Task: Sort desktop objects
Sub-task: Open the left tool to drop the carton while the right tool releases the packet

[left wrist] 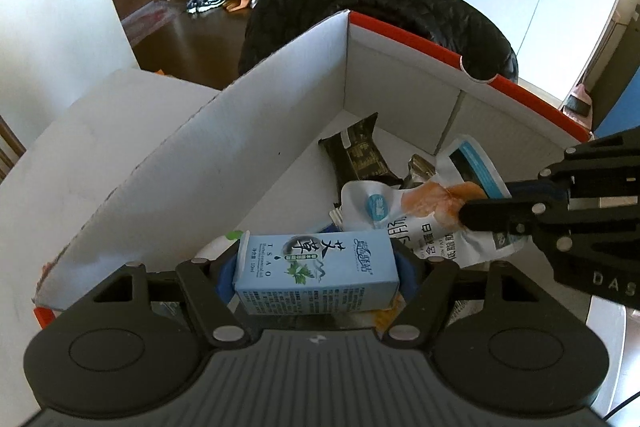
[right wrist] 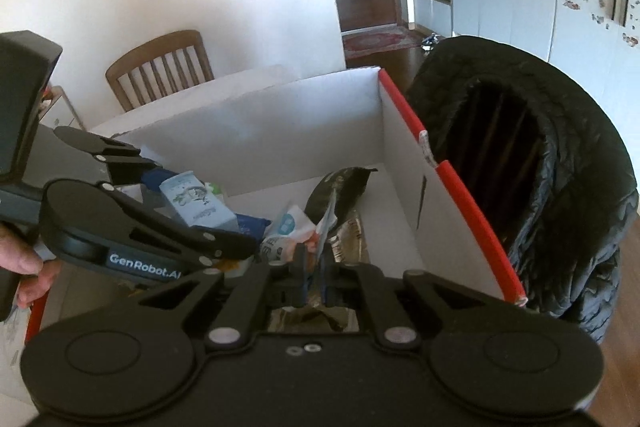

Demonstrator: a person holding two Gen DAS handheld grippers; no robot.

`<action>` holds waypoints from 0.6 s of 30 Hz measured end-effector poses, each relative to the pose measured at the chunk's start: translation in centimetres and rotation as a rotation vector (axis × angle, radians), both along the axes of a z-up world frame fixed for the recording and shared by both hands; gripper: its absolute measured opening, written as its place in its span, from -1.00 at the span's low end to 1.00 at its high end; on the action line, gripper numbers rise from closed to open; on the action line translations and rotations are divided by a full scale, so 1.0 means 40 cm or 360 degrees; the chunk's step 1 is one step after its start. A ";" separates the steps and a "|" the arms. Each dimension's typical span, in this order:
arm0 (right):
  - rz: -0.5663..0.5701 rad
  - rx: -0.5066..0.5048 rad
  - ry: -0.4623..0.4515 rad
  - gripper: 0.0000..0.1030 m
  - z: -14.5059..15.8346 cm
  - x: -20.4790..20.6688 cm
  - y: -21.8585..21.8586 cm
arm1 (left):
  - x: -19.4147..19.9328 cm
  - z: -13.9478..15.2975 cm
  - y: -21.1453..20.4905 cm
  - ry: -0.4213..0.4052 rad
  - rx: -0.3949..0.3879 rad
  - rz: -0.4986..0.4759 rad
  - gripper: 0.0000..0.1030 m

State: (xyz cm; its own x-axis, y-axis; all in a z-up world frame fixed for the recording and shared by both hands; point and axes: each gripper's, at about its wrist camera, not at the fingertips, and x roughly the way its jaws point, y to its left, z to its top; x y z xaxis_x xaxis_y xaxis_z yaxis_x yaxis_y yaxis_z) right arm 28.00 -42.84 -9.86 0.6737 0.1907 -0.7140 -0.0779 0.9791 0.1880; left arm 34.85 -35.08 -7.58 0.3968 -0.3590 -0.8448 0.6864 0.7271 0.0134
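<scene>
Both grippers were over the white cardboard box [left wrist: 248,147] w/ red rim. Left gripper [left wrist: 316,269] had its pads clamped on a small light-blue carton [left wrist: 316,271], held sideways just above the box floor, not yet let go. Right gripper [right wrist: 314,259] was nearly closed, pinching the edge of a white snack pouch [left wrist: 436,223]; pouch body lay on the pile inside. Already in the box: a dark wrapper [left wrist: 358,151] near the far corner, plus some crumpled foil, hard to ID. So judging by that, sorting looked well along; left to do: release carton + pouch. Couldn't tell if more items remained on the desk, out of view.
</scene>
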 end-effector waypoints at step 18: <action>0.0083 -0.0090 -0.0011 0.09 0.032 -0.040 0.012 | -0.037 0.031 0.047 -0.0026 -0.0067 0.0083 0.56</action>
